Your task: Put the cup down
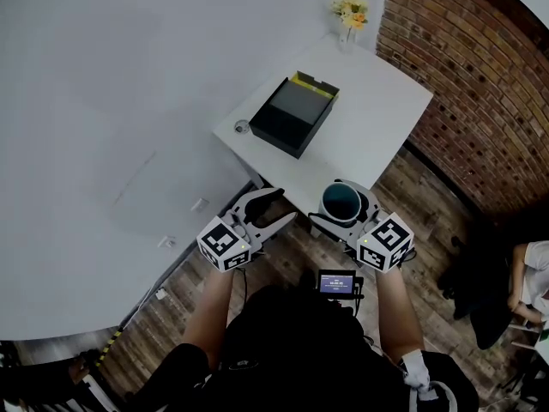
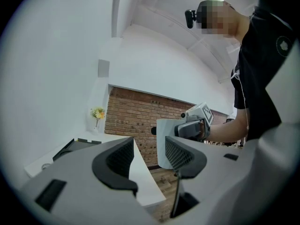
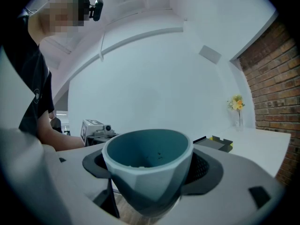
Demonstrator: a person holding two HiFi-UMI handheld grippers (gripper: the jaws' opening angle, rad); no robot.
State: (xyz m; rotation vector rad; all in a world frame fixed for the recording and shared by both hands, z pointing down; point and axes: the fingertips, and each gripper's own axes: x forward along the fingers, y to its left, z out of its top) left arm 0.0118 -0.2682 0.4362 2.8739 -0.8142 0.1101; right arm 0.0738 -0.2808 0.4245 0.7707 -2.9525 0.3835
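Teal cup [image 3: 146, 165] clamped in right hand-held gripper [image 1: 344, 210]; left hand-held gripper [image 2: 150, 157] empty, jaws apart

I see the left claw [image 1: 276, 209] and the right claw [image 1: 343, 202] with light grey bodies and black pads [image 2: 120, 159] that have a grid texture. Each one carries a white cube [image 1: 225, 243] with black square markers. The person wears a black short-sleeved shirt [image 1: 292, 342] with a small round emblem [image 2: 282, 45]. A small black camera [image 2: 190, 18] is at the head, and a little lit screen [image 1: 336, 281] is at the chest.
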